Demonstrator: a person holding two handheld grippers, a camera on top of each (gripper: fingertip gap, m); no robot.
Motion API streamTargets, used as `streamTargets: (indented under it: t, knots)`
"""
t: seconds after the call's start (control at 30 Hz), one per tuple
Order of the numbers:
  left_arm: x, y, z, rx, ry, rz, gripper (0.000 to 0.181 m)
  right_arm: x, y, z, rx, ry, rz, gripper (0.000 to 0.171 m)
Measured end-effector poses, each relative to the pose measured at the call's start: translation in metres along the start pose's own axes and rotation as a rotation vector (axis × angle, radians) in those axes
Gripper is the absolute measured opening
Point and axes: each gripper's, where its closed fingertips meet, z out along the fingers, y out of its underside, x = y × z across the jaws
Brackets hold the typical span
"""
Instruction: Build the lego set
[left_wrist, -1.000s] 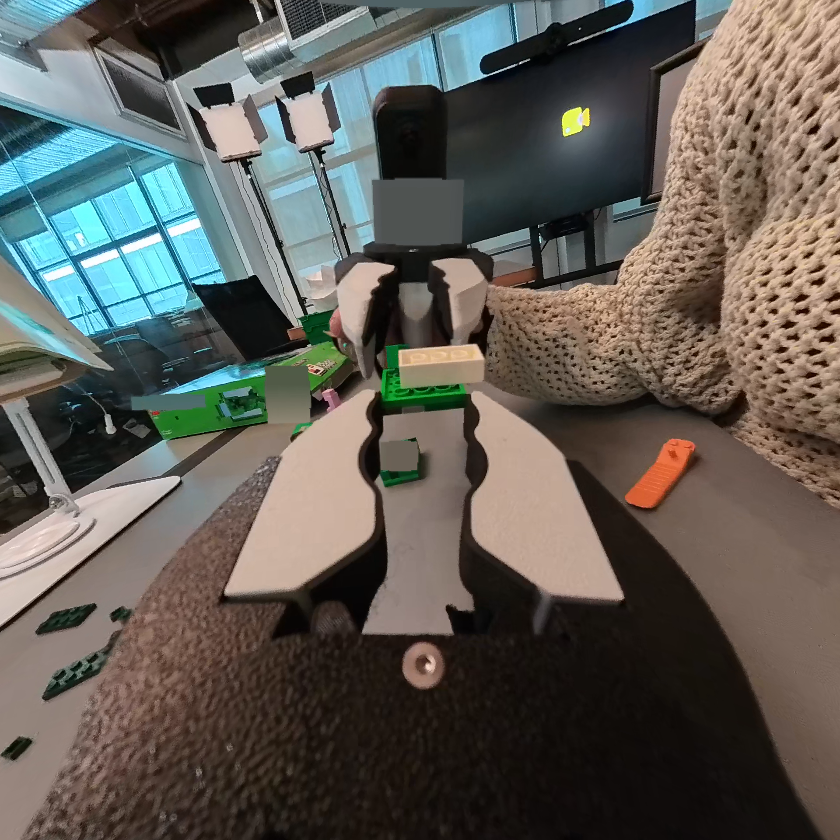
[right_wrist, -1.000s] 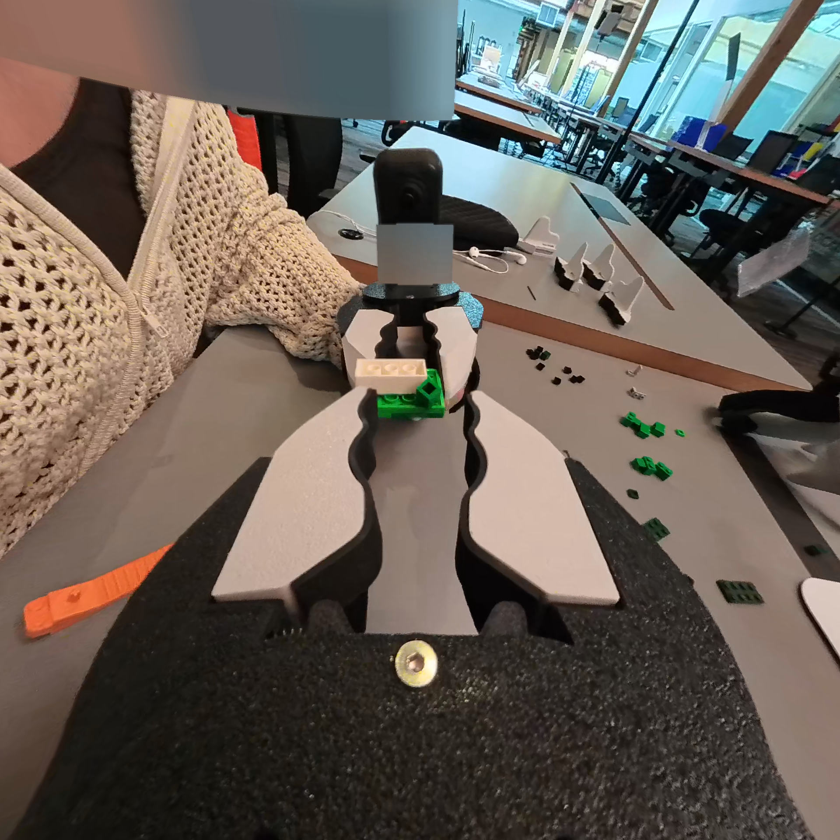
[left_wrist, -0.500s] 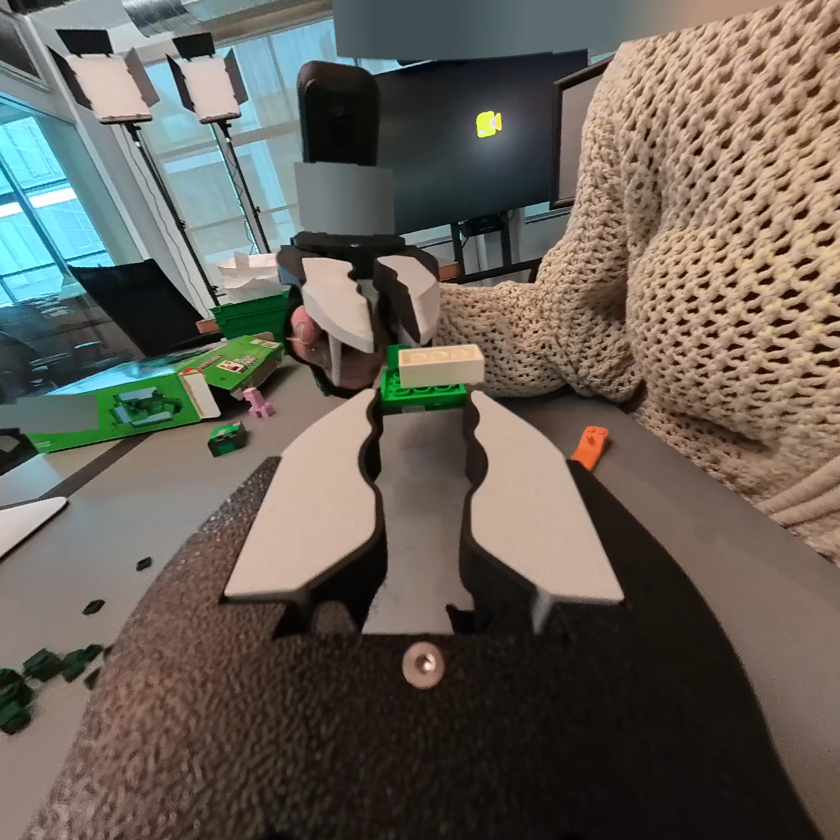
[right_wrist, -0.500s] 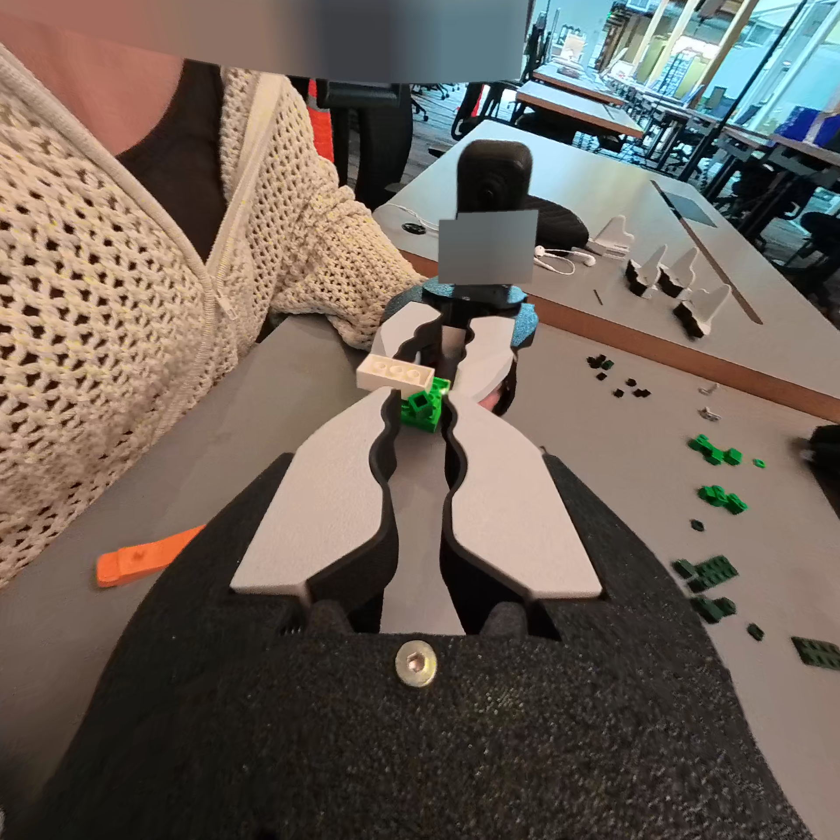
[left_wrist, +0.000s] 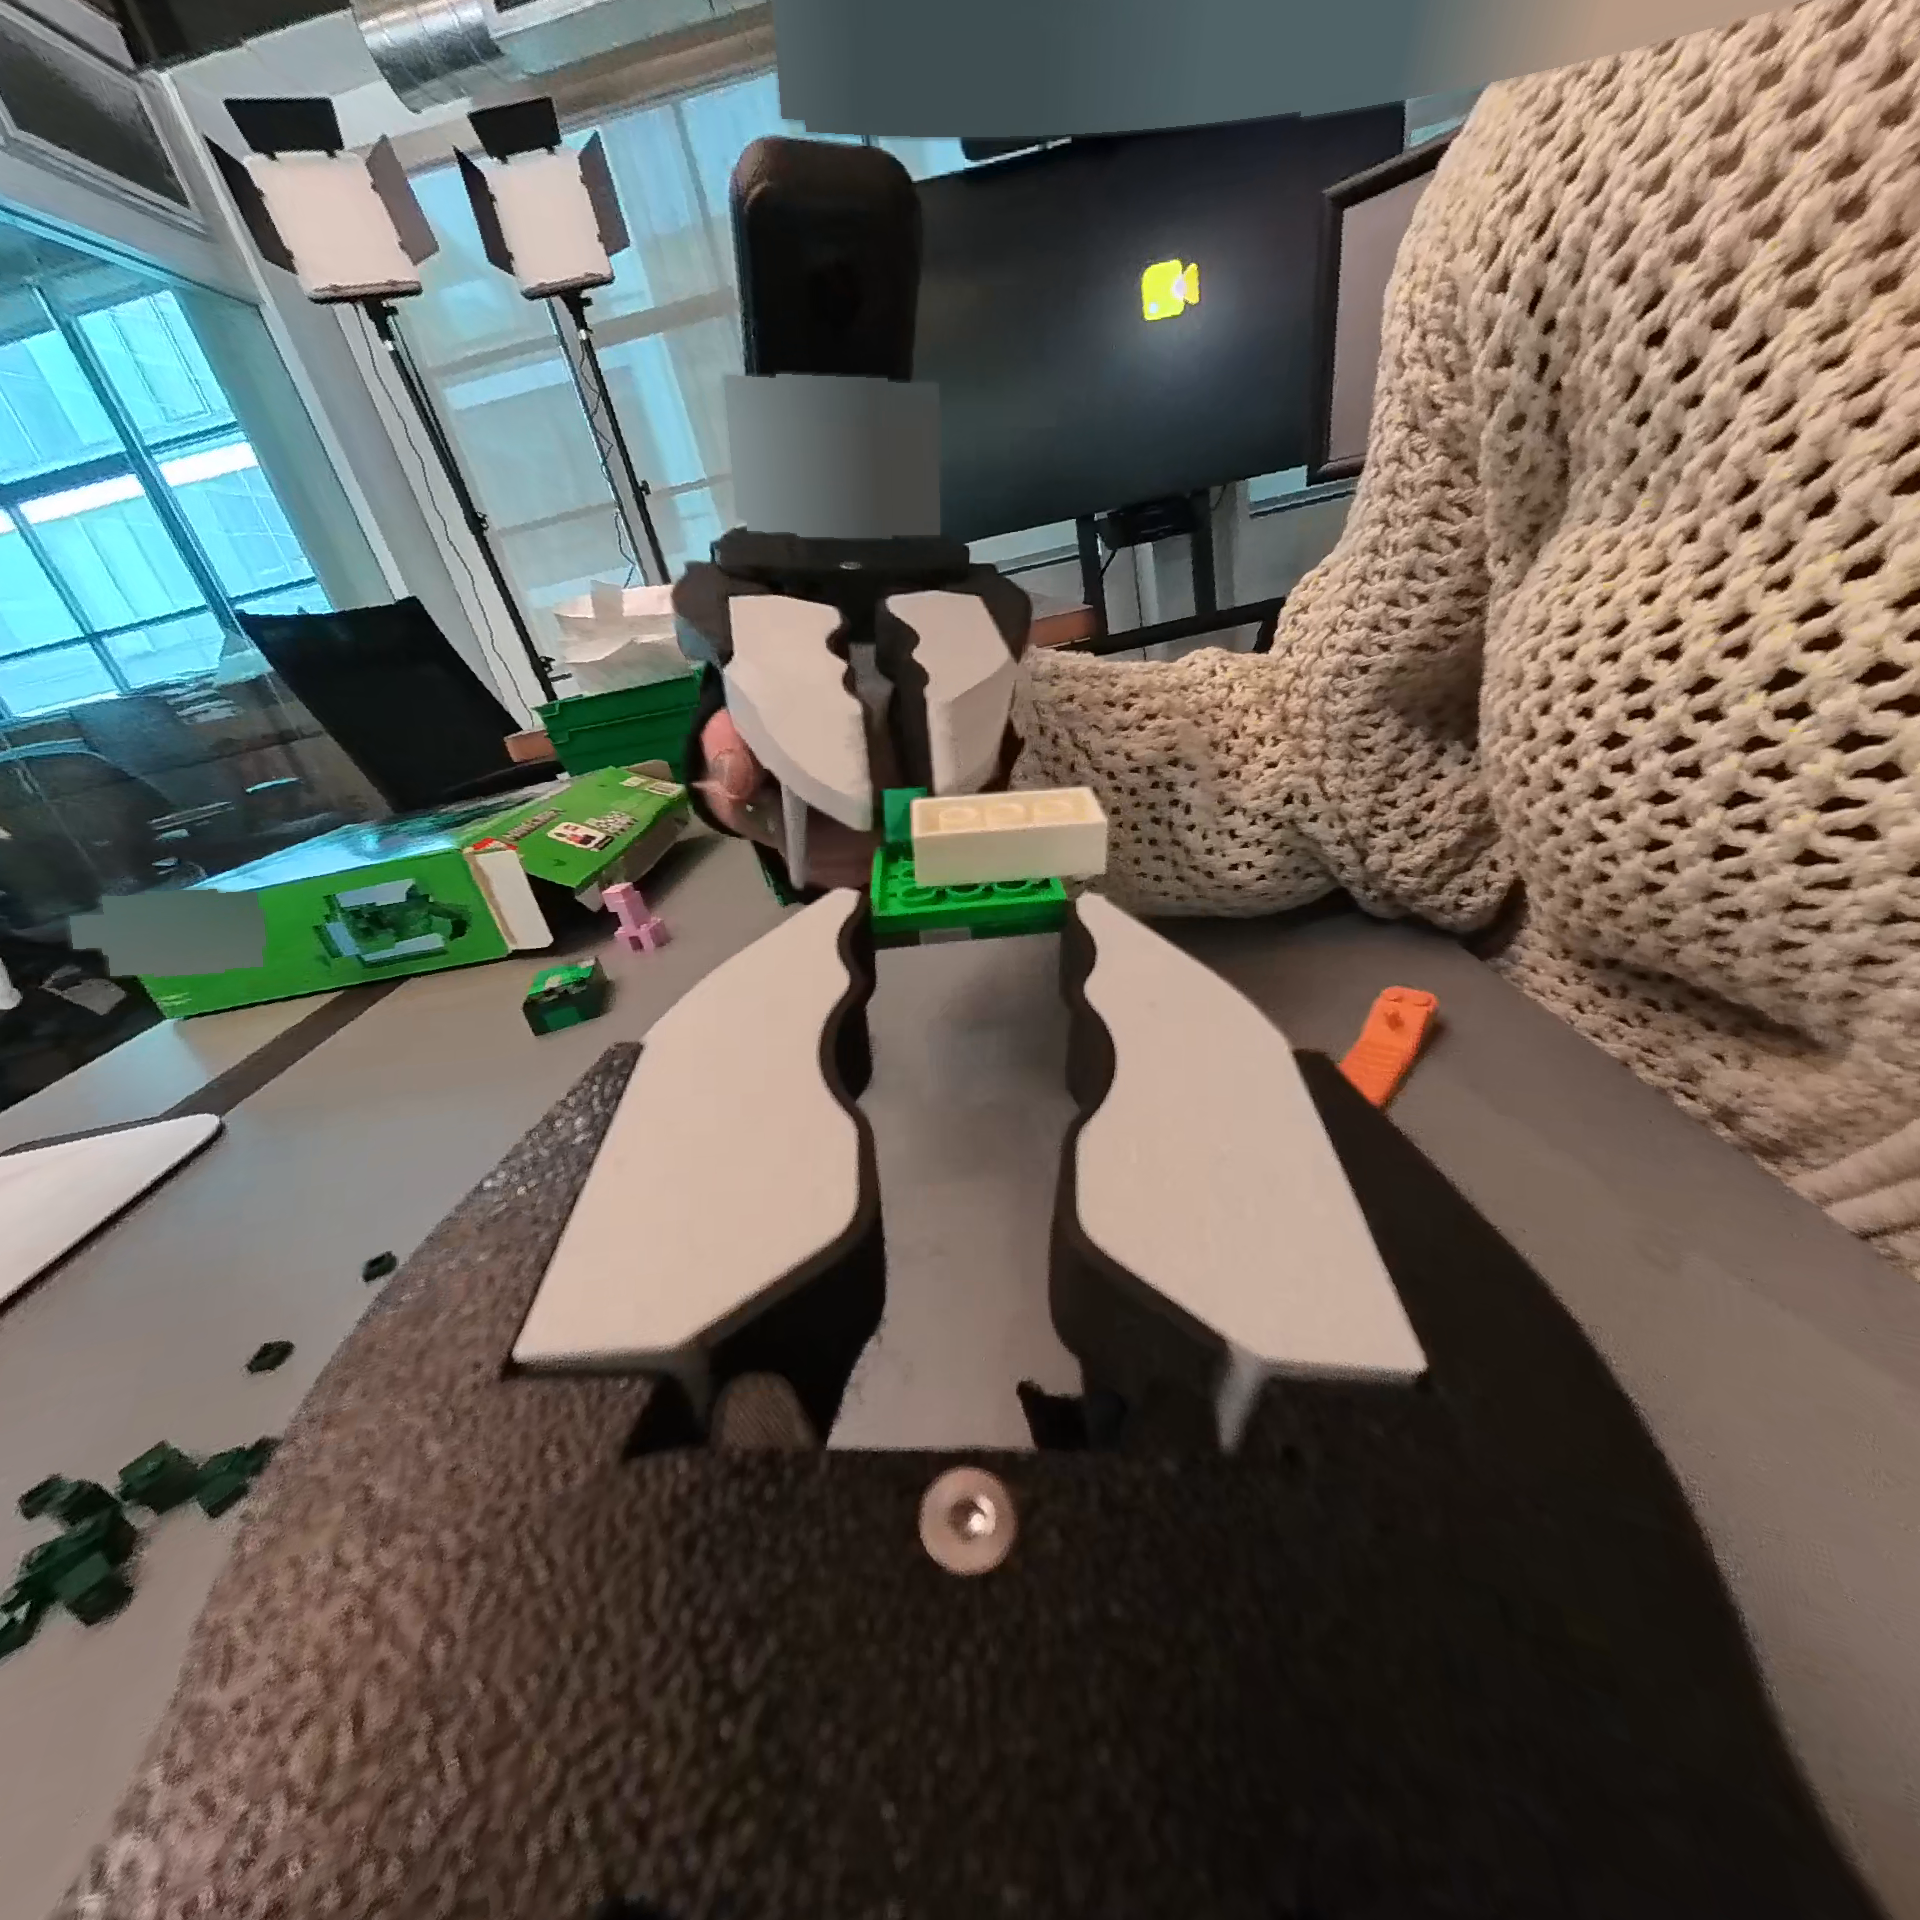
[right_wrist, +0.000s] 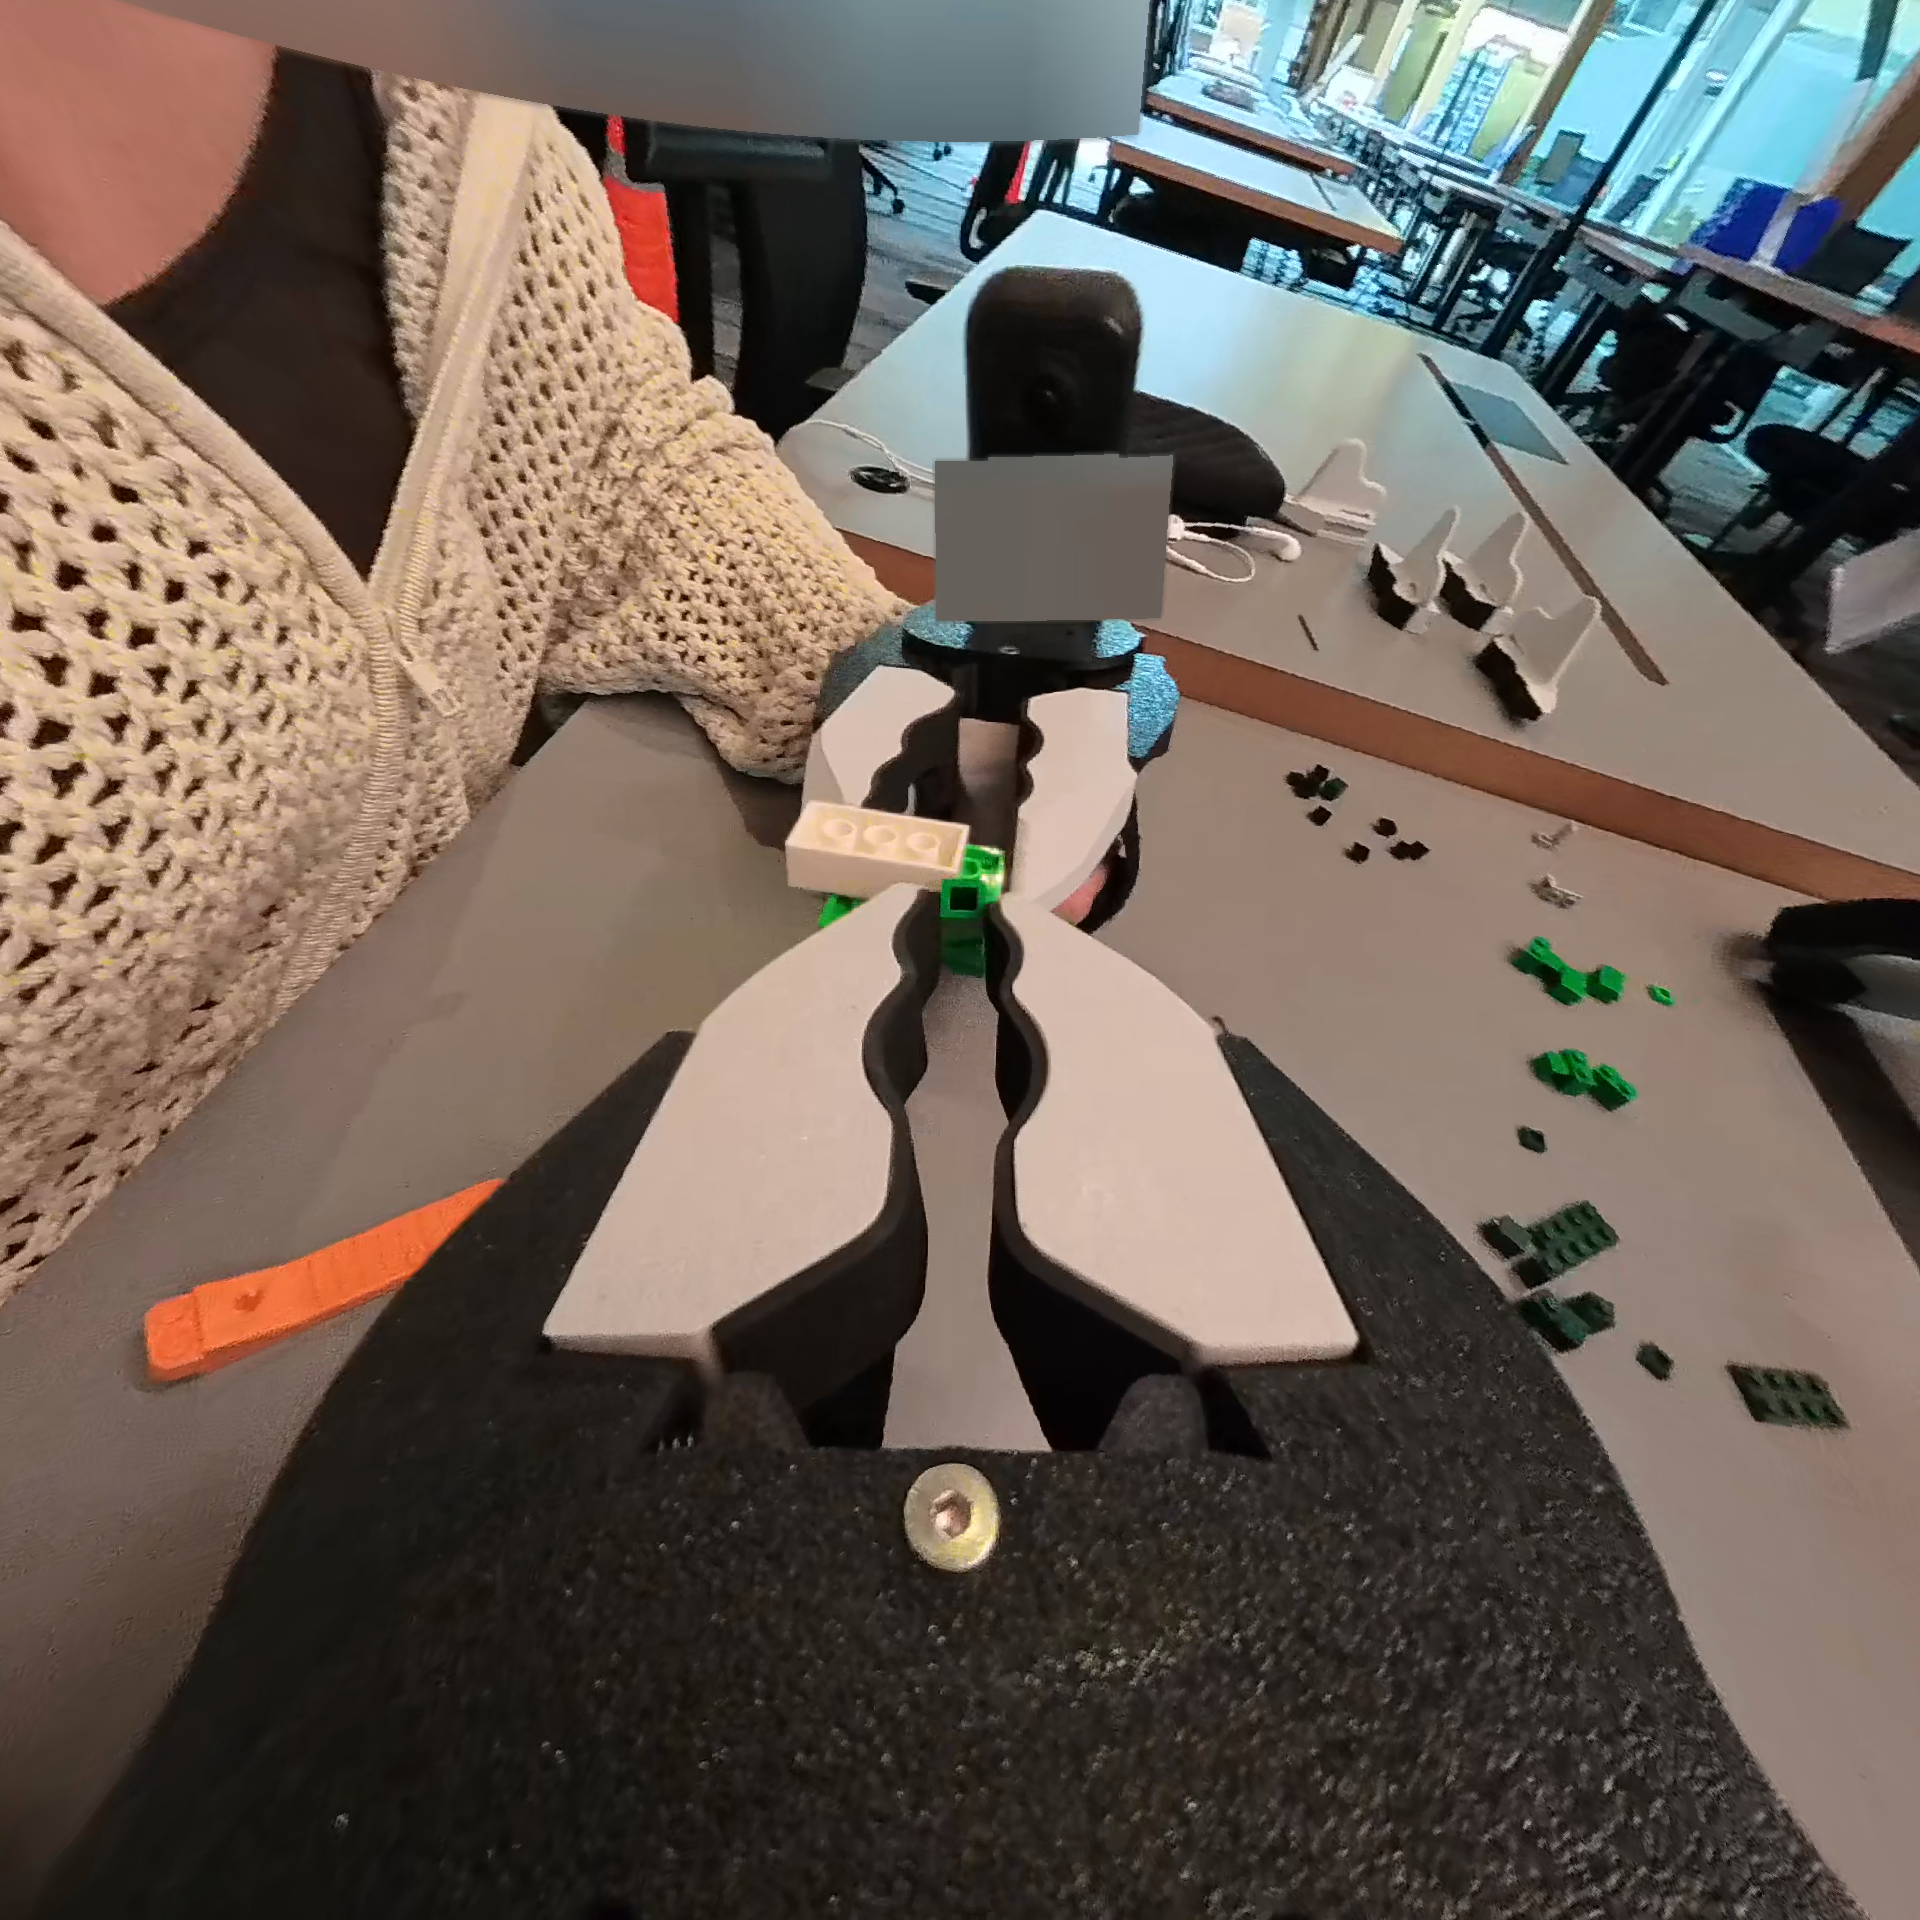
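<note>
1. Left gripper (left_wrist: 966, 914), seen in the left wrist view, clamps a bright green lego assembly (left_wrist: 966, 899) between its fingertips; a white brick (left_wrist: 1008, 834) with three round hollows on its upturned face sits on top, overhanging to the right; the right gripper (left_wrist: 847, 790) faces it, just behind the build.
2. Beyond lie a green printed box (left_wrist: 353, 914), a small pink figure (left_wrist: 634, 920) and an orange ridged wedge tool (left_wrist: 1392, 1042) on the grey table (left_wrist: 312, 1143); the box's print is too small to read.
3. Right wrist view: right gripper (right_wrist: 951, 920) pinches a small green brick (right_wrist: 964, 902) on the same assembly; most of the green part is hidden behind its fingers; dark green pieces (right_wrist: 1558, 1262) are blurred.
</note>
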Motion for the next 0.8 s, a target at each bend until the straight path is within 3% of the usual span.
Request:
streamTargets:
  t: [0.37, 0.8]
  knots:
    - [-0.0064, 0.0037, -0.0003, -0.033, -0.074, 0.085, 0.034, 0.0059, 0.0031, 0.0025, -0.097, 0.07, 0.012, 0.008]
    - [-0.0045, 0.0031, -0.0004, -0.029, -0.065, 0.084, 0.034, 0.0068, 0.006, 0.0036, -0.093, 0.07, 0.03, 0.008]
